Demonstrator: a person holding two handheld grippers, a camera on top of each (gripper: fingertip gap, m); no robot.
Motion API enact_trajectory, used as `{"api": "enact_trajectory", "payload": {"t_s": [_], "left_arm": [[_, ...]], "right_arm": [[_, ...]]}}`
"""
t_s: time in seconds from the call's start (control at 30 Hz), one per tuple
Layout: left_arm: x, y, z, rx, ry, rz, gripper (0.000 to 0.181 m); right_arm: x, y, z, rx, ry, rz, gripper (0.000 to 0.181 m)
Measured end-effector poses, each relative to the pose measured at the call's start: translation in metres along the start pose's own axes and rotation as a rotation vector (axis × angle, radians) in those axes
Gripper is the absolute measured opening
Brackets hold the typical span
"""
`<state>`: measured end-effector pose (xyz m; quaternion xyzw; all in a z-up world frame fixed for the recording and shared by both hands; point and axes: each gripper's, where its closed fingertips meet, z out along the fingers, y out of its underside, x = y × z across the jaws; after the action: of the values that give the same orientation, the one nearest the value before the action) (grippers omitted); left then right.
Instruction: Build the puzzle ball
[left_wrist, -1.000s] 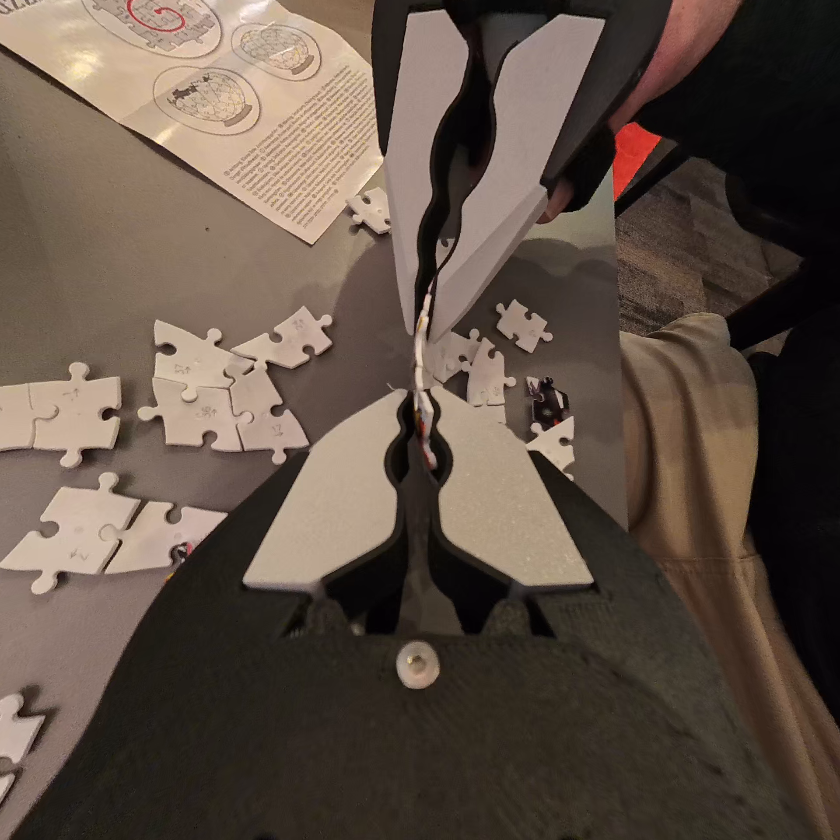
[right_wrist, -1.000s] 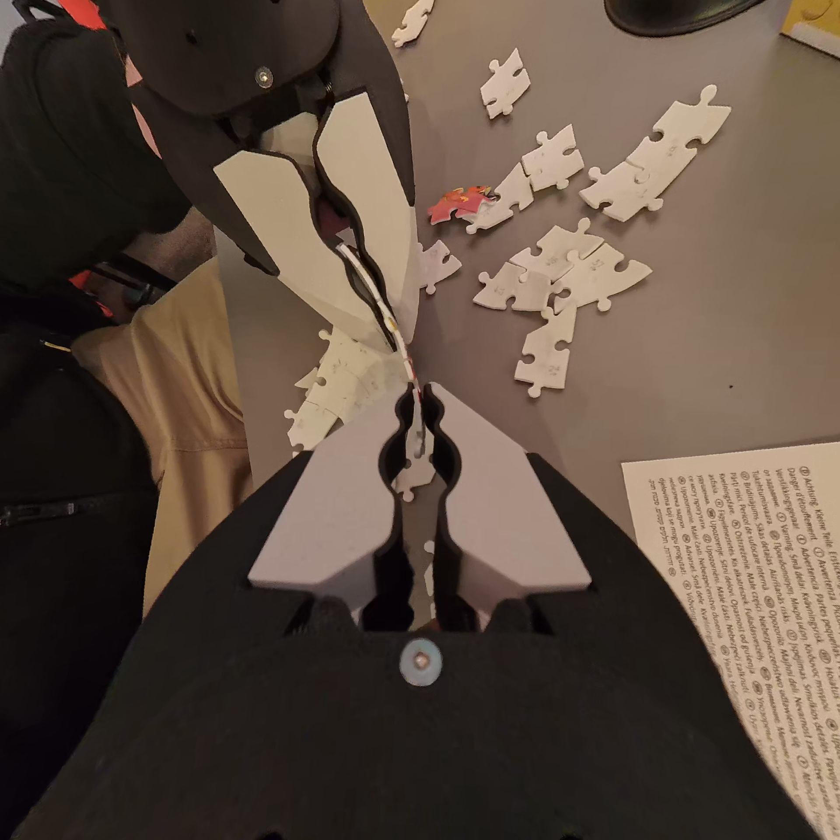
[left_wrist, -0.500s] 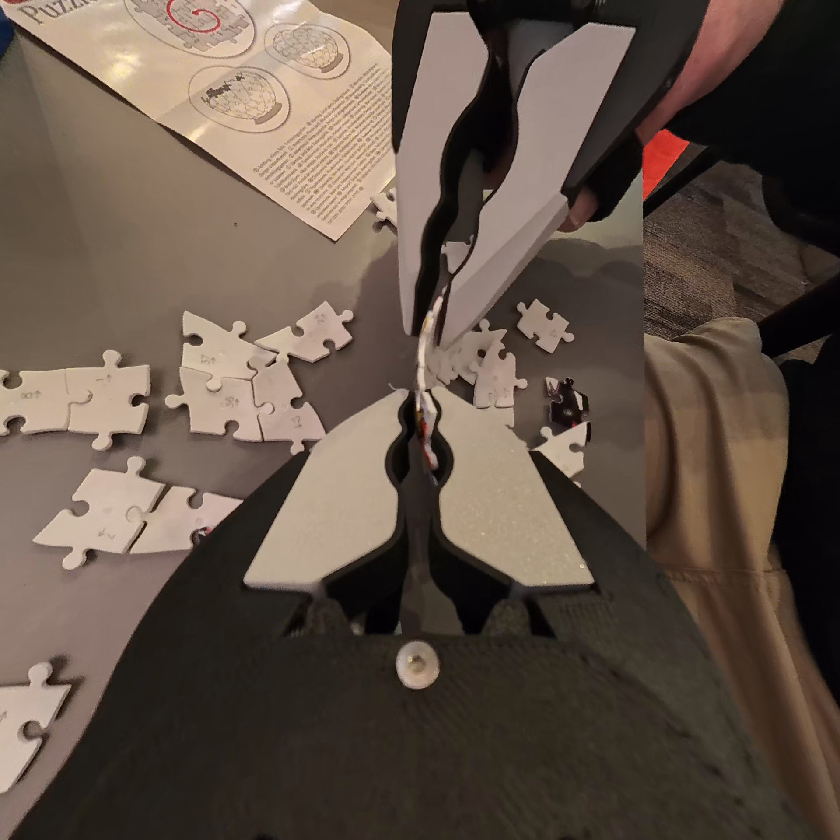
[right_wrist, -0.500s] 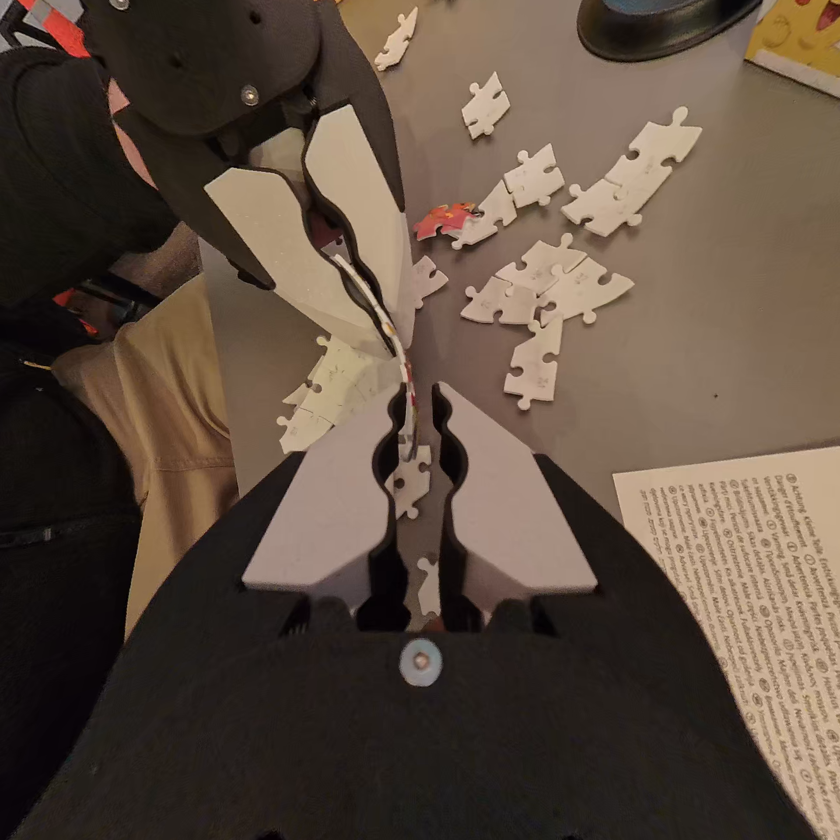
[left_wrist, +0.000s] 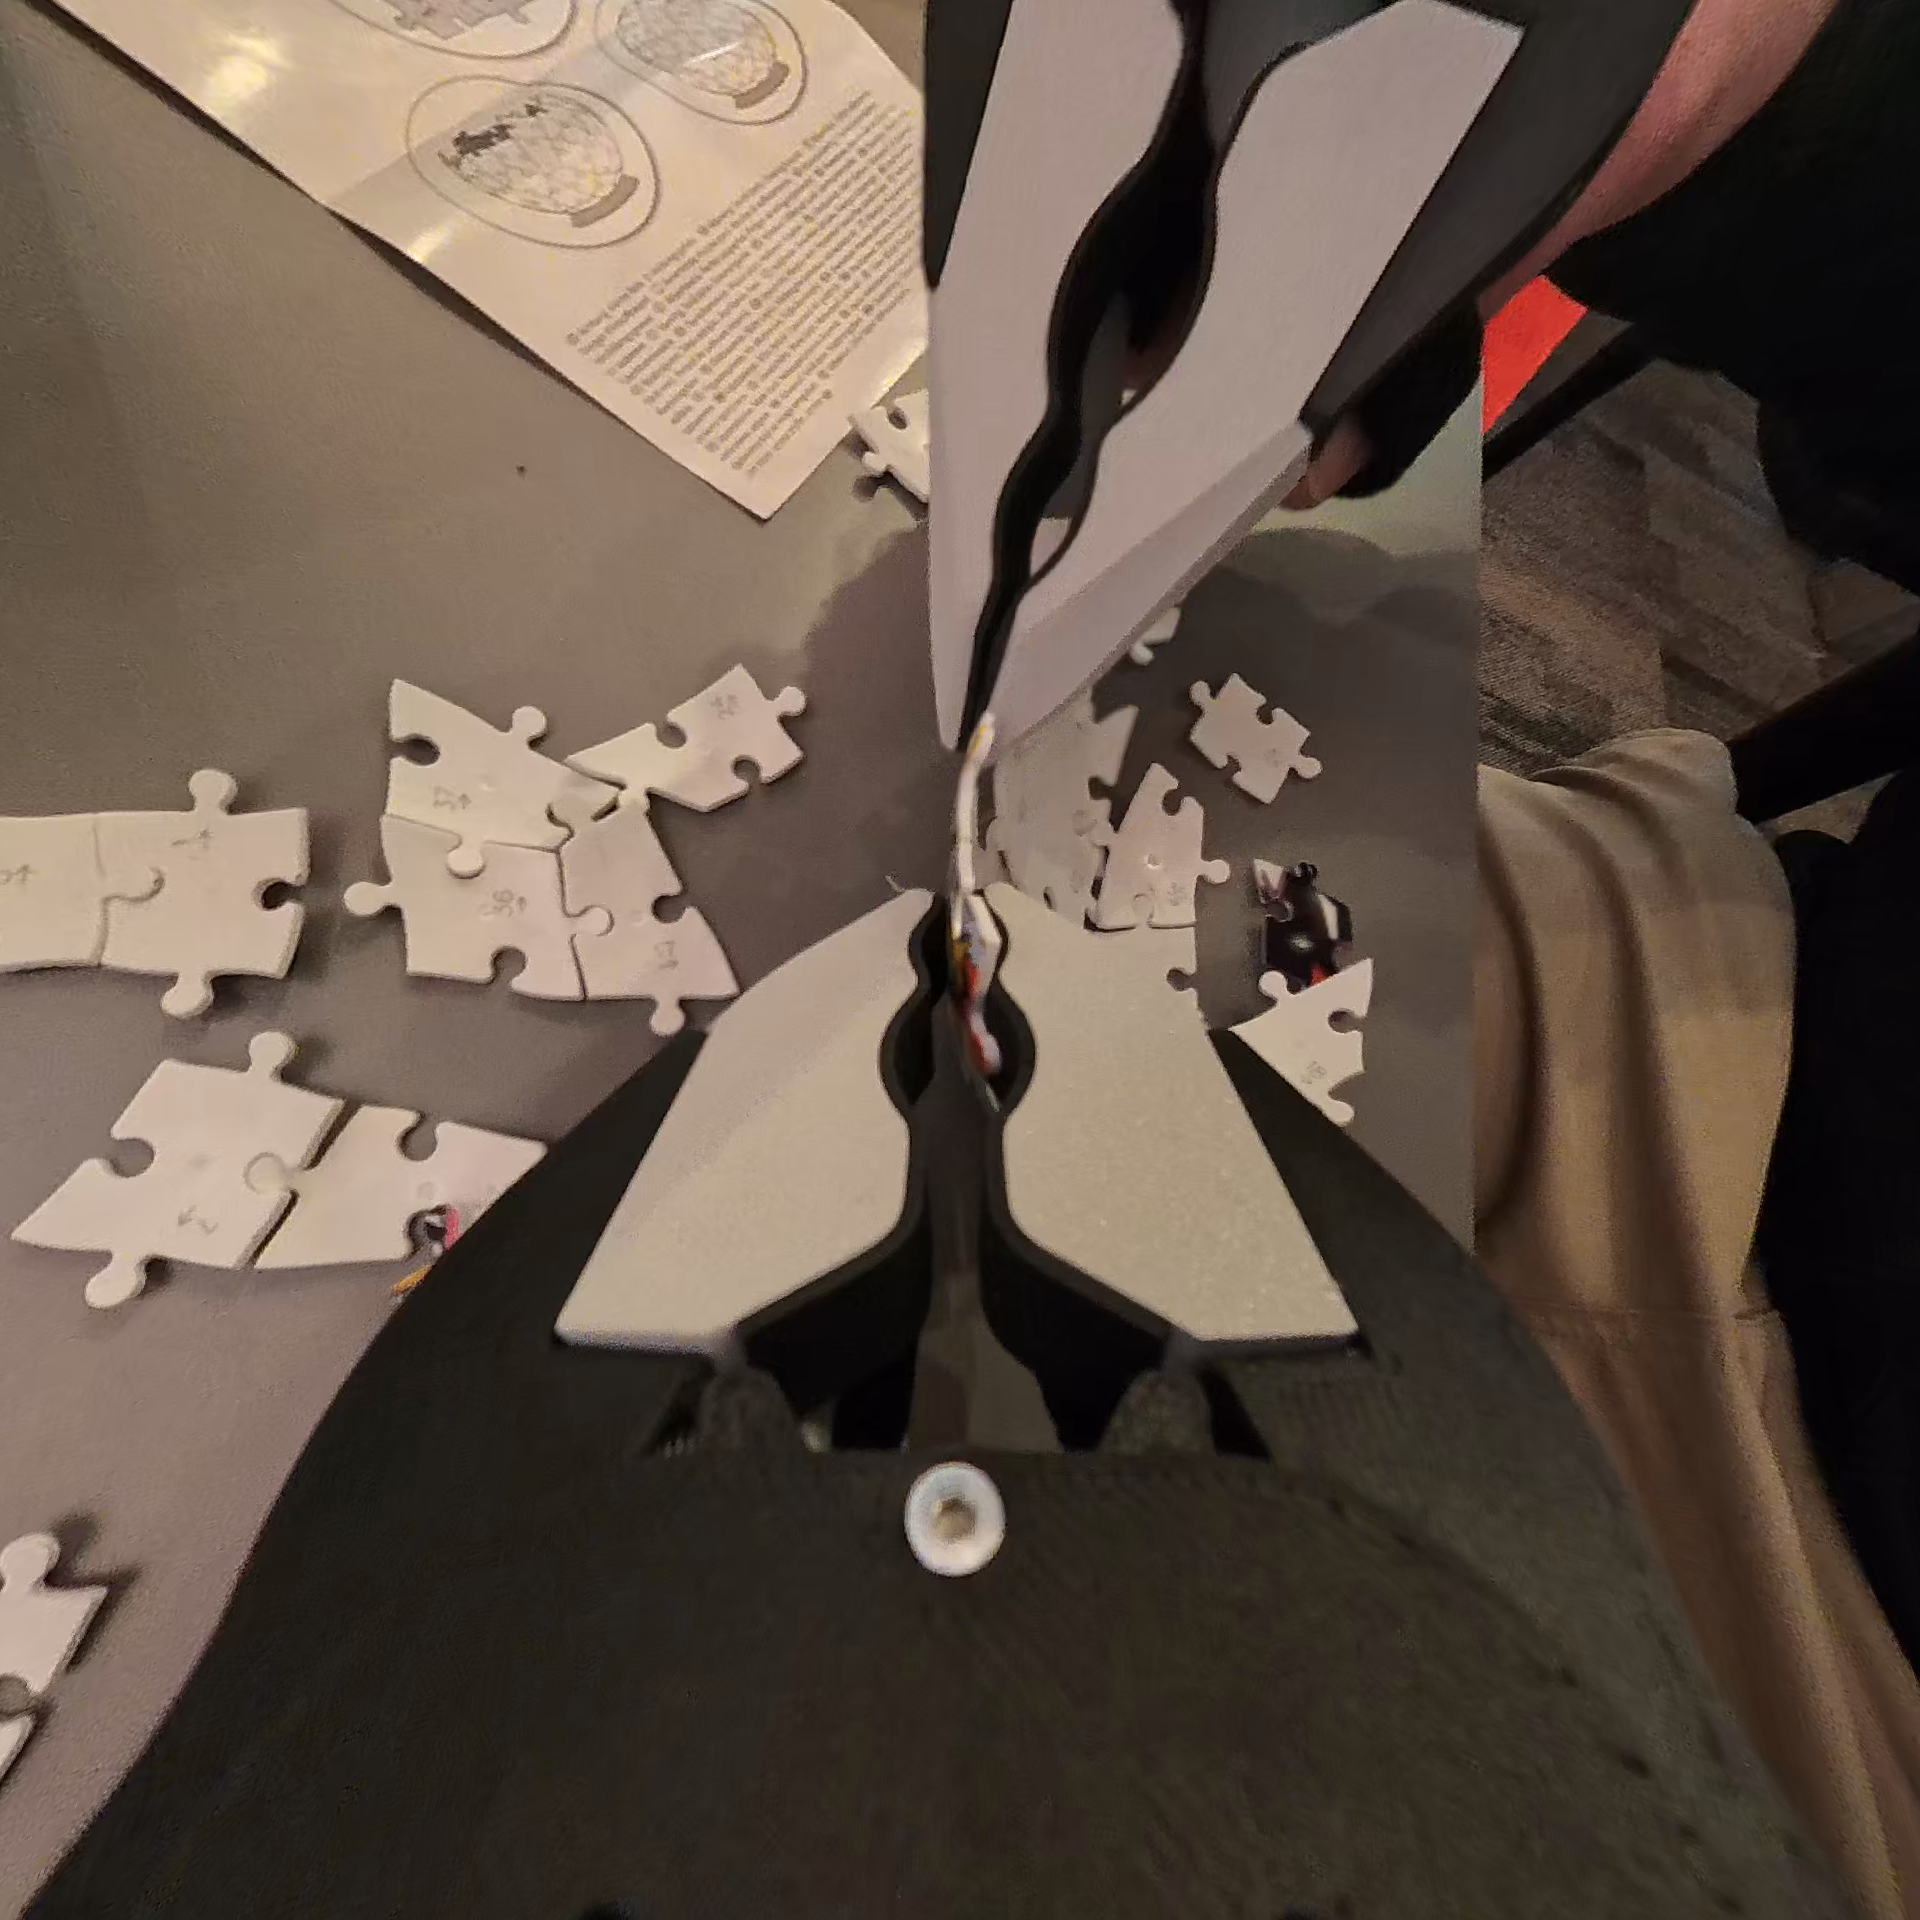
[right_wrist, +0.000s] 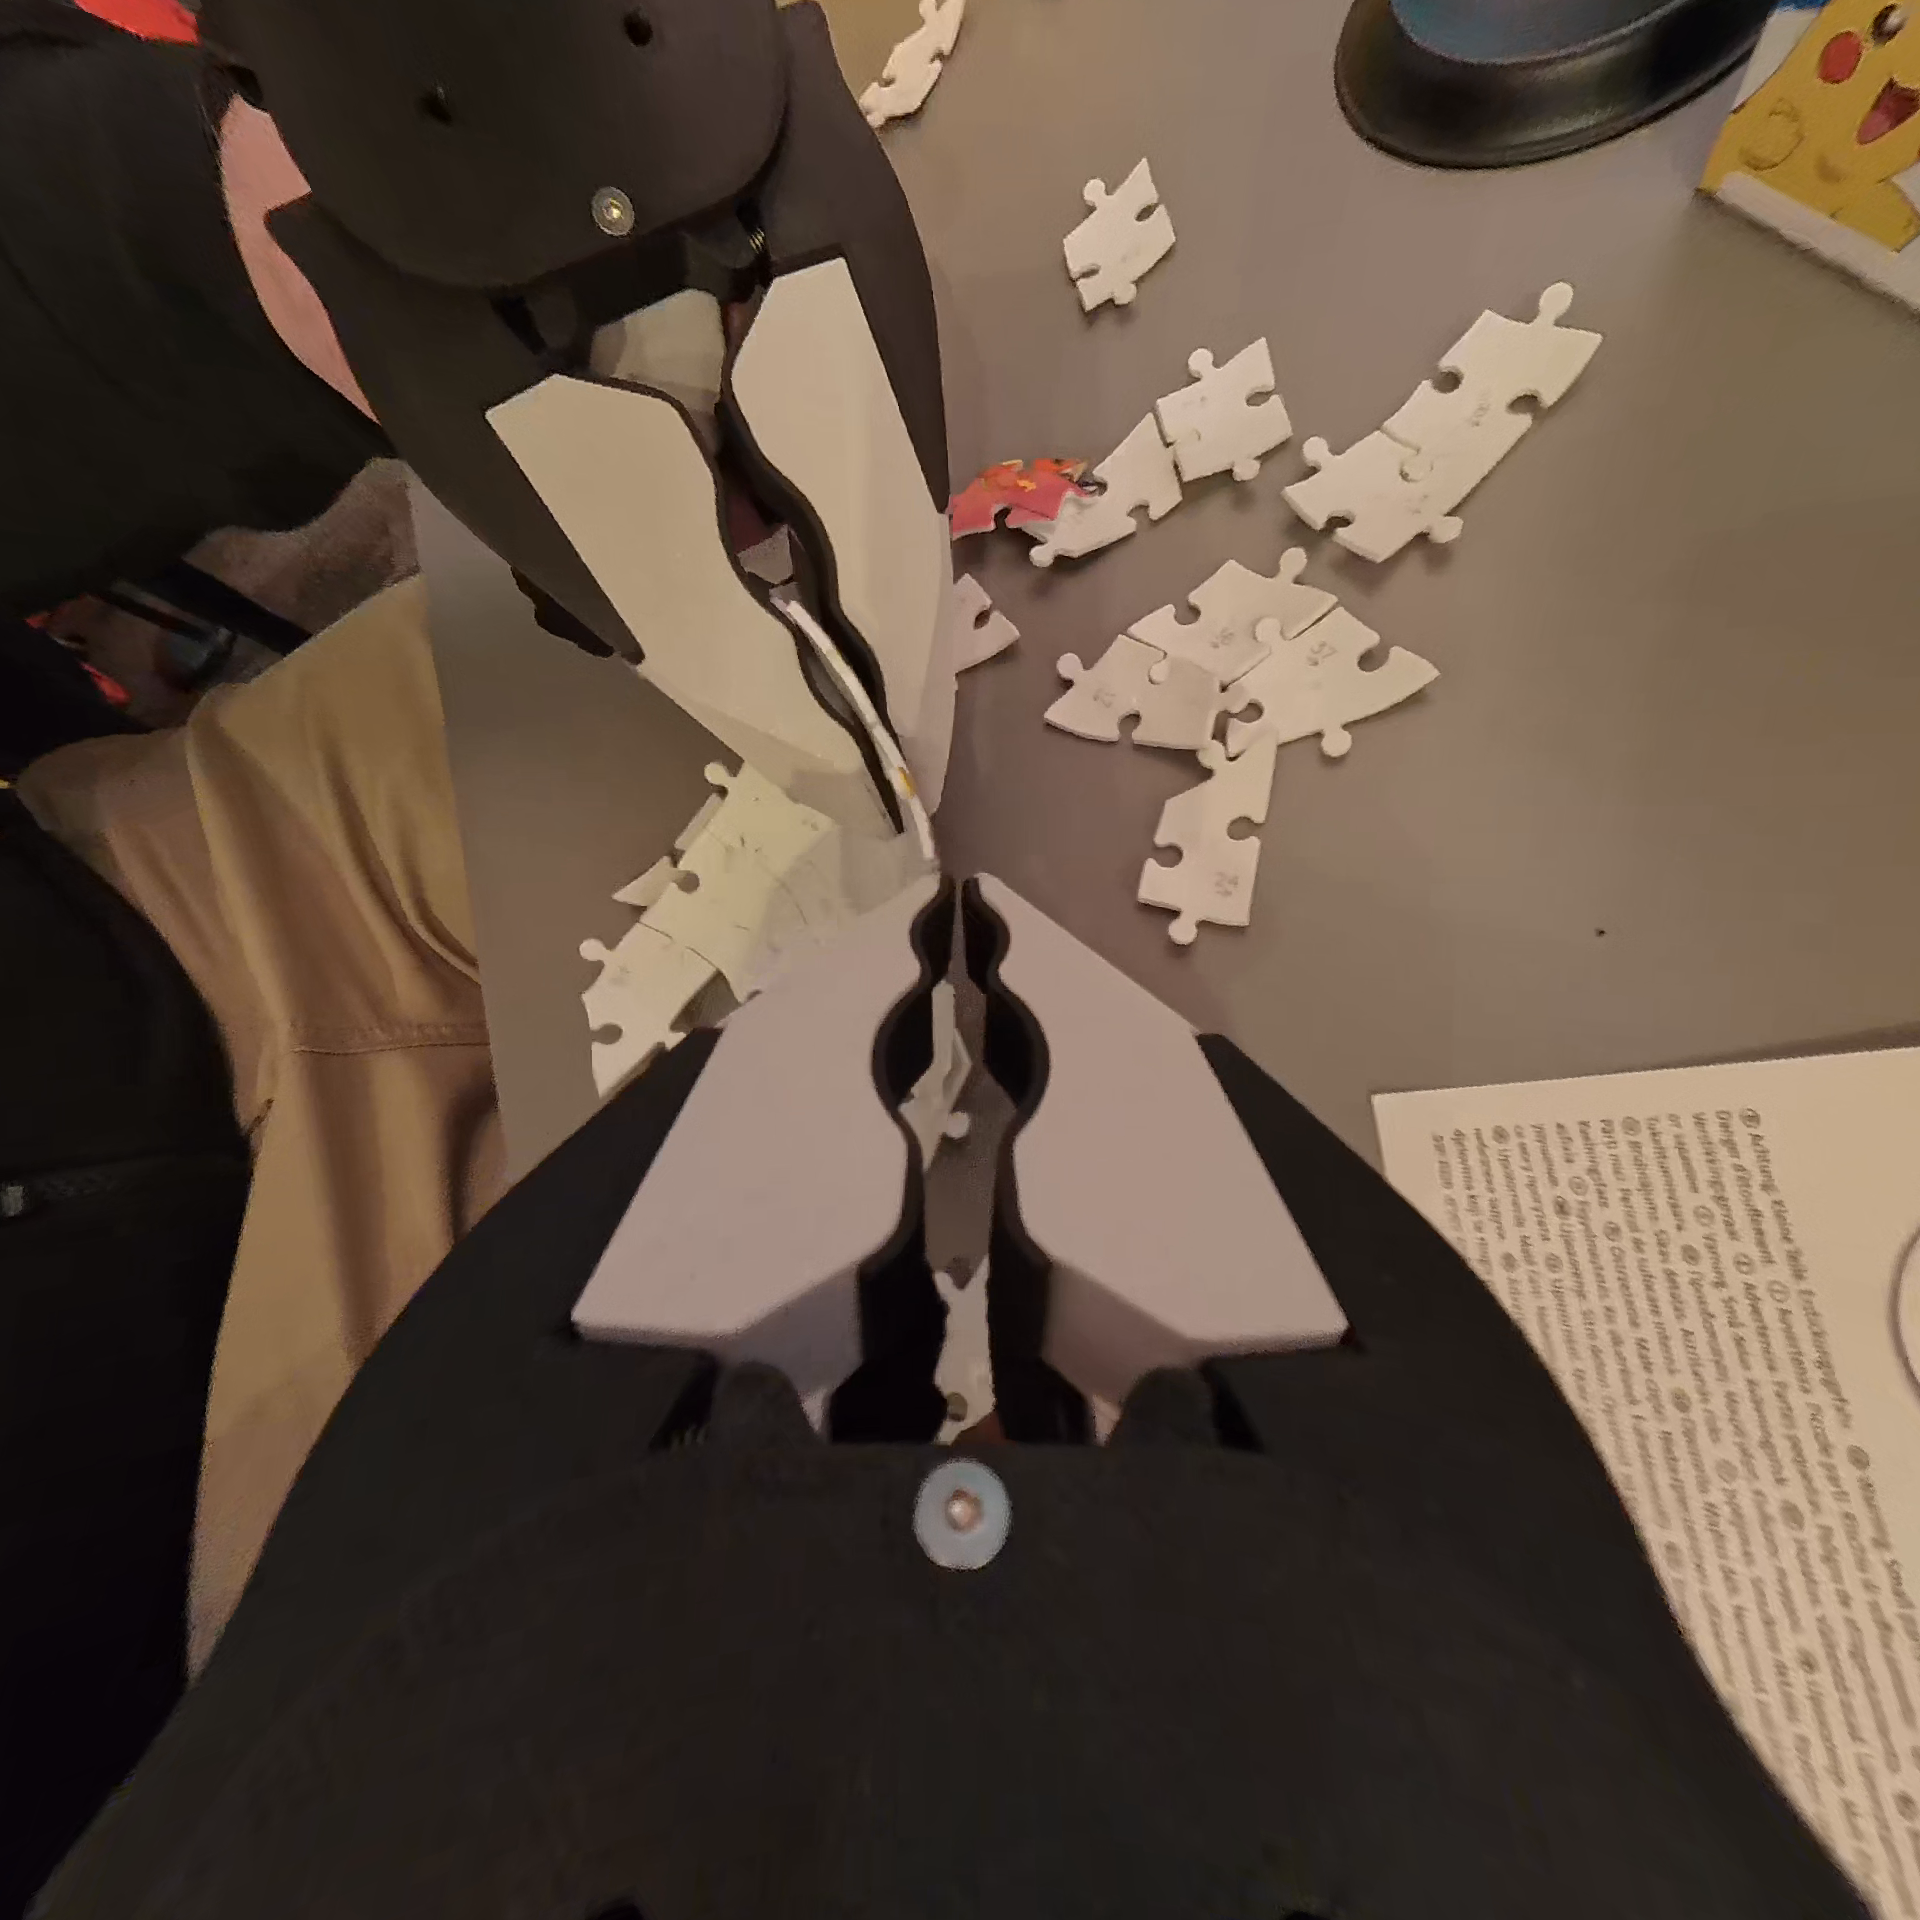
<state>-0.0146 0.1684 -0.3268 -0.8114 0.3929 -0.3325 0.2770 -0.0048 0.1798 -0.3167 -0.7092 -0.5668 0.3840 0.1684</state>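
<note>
Grey desk (right_wrist: 1558, 831) carries scattered white puzzle pieces (left_wrist: 499, 862), a printed instruction sheet (left_wrist: 665, 239) and a black base (right_wrist: 1538, 73); patterned carpet (left_wrist: 1621, 582) lies past its edge. Above it, the left gripper (left_wrist: 961, 904) and right gripper (right_wrist: 956, 883) each pinch an end of one curved puzzle strip (left_wrist: 971, 810).

Fine print covers the instruction sheet (left_wrist: 665, 239) at the table's (left_wrist: 208, 499) far edge; faint handwritten marks sit on loose puzzle pieces (right_wrist: 1210, 862).
</note>
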Motion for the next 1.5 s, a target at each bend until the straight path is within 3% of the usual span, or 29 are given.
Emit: {"api": "enact_trajectory", "payload": {"t_s": [0.13,0.23,0.3,0.4,0.47,0.53,0.57,0.63,0.67,0.7,0.73,0.77,0.8,0.87,0.93,1.0,1.1,1.17,1.23,1.33,1.4,1.5], "left_arm": [[-0.015,-0.006,-0.014,-0.016,-0.106,0.038,0.016],[-0.026,-0.049,-0.058,0.148,-0.243,0.083,0.050],[-0.031,-0.068,-0.097,0.224,-0.350,0.121,0.056],[-0.019,-0.088,-0.151,0.283,-0.501,0.230,0.050],[0.008,-0.104,-0.173,0.338,-0.510,0.298,0.033],[0.044,-0.108,-0.164,0.377,-0.418,0.354,0.000],[0.055,-0.100,-0.145,0.352,-0.378,0.357,0.000],[0.050,-0.053,-0.078,0.134,-0.392,0.381,0.000],[0.015,-0.007,-0.044,-0.093,-0.516,0.393,0.000],[-0.027,0.051,-0.022,-0.379,-0.613,0.374,0.000],[-0.053,0.033,-0.025,-0.251,-0.739,0.396,0.002],[-0.070,0.040,-0.042,-0.381,-0.797,0.313,0.000],[-0.081,0.033,-0.059,-0.407,-0.847,0.297,0.000],[-0.067,0.002,-0.075,-0.161,-0.725,0.182,0.000],[-0.067,-0.011,-0.108,-0.100,-0.809,0.202,0.000],[-0.043,-0.024,-0.122,0.007,-0.749,0.237,0.000],[-0.017,-0.052,-0.174,0.216,-0.778,0.240,0.000],[-0.004,-0.055,-0.201,0.289,-0.756,0.221,0.000],[0.002,-0.045,-0.218,0.316,-0.765,0.190,0.000],[0.008,-0.013,-0.213,0.344,-0.731,0.123,0.000],[0.007,0.013,-0.197,0.246,-0.733,0.119,0.000],[0.024,0.015,-0.163,0.233,-0.636,0.130,0.000]], "right_arm": [[0.006,-0.013,-0.014,0.066,0.041,0.000,0.008],[0.013,-0.032,-0.038,0.161,0.129,-0.040,0.007],[0.010,-0.051,-0.058,0.260,0.157,-0.066,0.013],[0.007,-0.057,-0.082,0.212,0.306,-0.200,0.027],[-0.004,-0.067,-0.098,0.193,0.399,-0.322,0.011],[-0.039,-0.084,-0.100,0.240,0.355,-0.402,0.000],[-0.056,-0.088,-0.095,0.241,0.310,-0.424,0.000],[-0.073,-0.077,-0.063,0.176,0.255,-0.470,0.000],[-0.067,-0.056,-0.031,0.109,0.226,-0.451,0.000],[-0.043,-0.011,0.015,-0.075,0.205,-0.343,0.000],[-0.005,0.028,0.046,-0.243,0.260,-0.275,0.000],[0.007,0.022,0.031,-0.254,0.279,-0.212,0.000],[0.006,0.010,0.019,-0.252,0.335,-0.275,0.000],[0.000,0.004,0.013,-0.198,0.274,-0.194,0.000],[-0.001,-0.014,-0.004,-0.104,0.315,-0.205,0.000],[-0.007,-0.041,-0.025,-0.006,0.381,-0.263,0.000],[-0.013,-0.064,-0.064,0.129,0.401,-0.265,0.000],[-0.010,-0.073,-0.088,0.230,0.428,-0.233,0.000],[-0.006,-0.067,-0.099,0.241,0.450,-0.205,0.000],[0.000,-0.048,-0.097,0.191,0.498,-0.218,0.000],[-0.002,-0.031,-0.082,0.098,0.501,-0.272,0.000],[-0.011,-0.006,-0.051,-0.059,0.490,-0.343,0.000]]}}
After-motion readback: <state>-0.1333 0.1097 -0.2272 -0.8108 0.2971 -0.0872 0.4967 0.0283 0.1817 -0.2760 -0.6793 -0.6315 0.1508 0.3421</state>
